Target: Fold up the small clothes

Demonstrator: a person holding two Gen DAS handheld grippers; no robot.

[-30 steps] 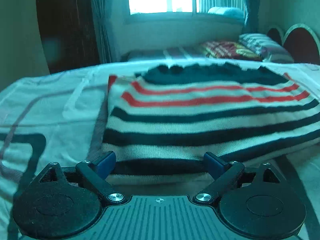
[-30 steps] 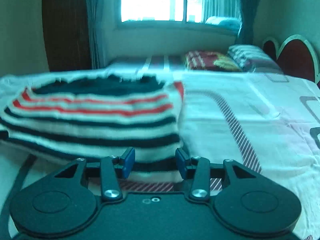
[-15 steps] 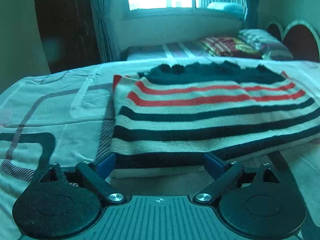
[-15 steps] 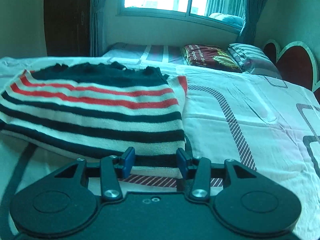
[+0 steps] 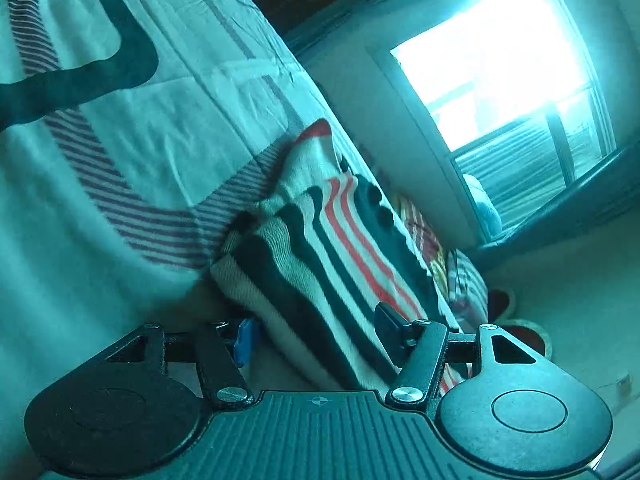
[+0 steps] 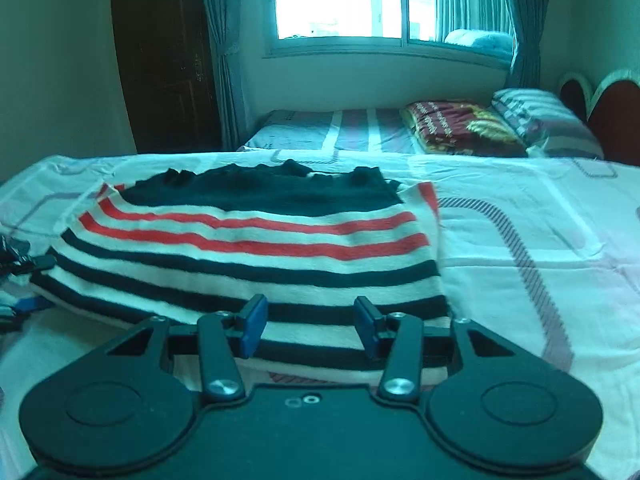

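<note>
Striped sweater (image 6: 248,248) lies between right hand-held gripper (image 6: 311,322) fingers.

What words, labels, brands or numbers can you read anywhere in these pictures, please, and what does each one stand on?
None can be read.
Maroon folded blanket on the far bed: yellow marks that may be lettering, too blurred to read.
Left tool body: a small crosshair symbol, no text.
Striped sweater and bedsheet: patterns only, no writing.

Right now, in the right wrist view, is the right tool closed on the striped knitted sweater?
No, the right tool is open, its blue fingers apart at the near hem of the striped knitted sweater.
</note>
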